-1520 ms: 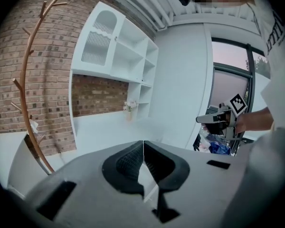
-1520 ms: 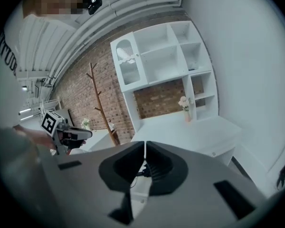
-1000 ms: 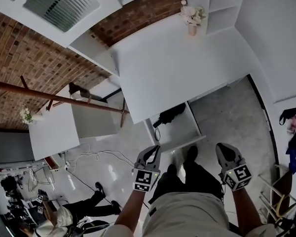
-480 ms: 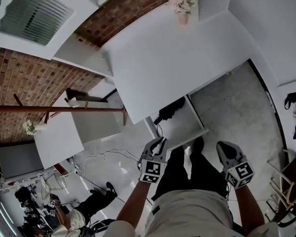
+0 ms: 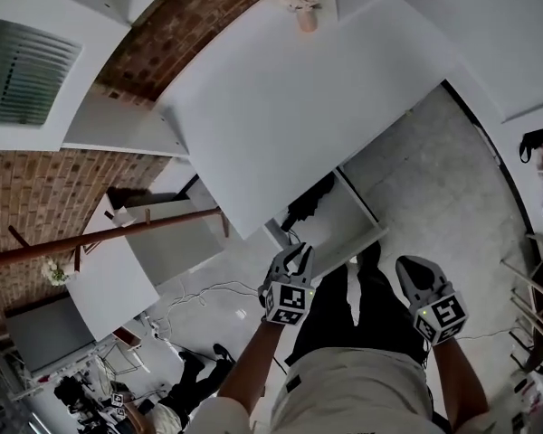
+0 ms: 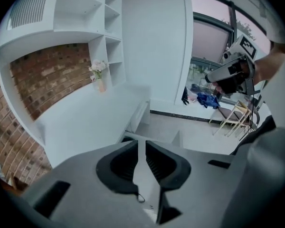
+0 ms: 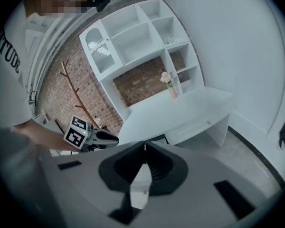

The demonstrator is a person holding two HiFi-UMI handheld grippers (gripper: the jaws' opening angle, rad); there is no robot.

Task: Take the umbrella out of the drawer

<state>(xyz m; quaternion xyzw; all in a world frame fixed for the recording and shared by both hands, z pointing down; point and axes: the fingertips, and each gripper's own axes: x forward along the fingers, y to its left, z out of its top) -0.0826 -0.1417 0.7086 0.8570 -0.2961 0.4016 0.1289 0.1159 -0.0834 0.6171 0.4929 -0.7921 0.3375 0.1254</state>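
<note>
Brings the left gripper (image 5: 297, 253) down and closer to the open drawer (image 5: 339, 233) than a second ago, jaws together on nothing. Lowers the right gripper (image 5: 409, 266) slightly too, also closed and empty, off to the drawer's right. Leaves the umbrella (image 5: 309, 203) lying untouched at the drawer's back, half under the desk (image 5: 299, 107). Looks like an approach only: calls for opening the left jaws before any grasp.
</note>
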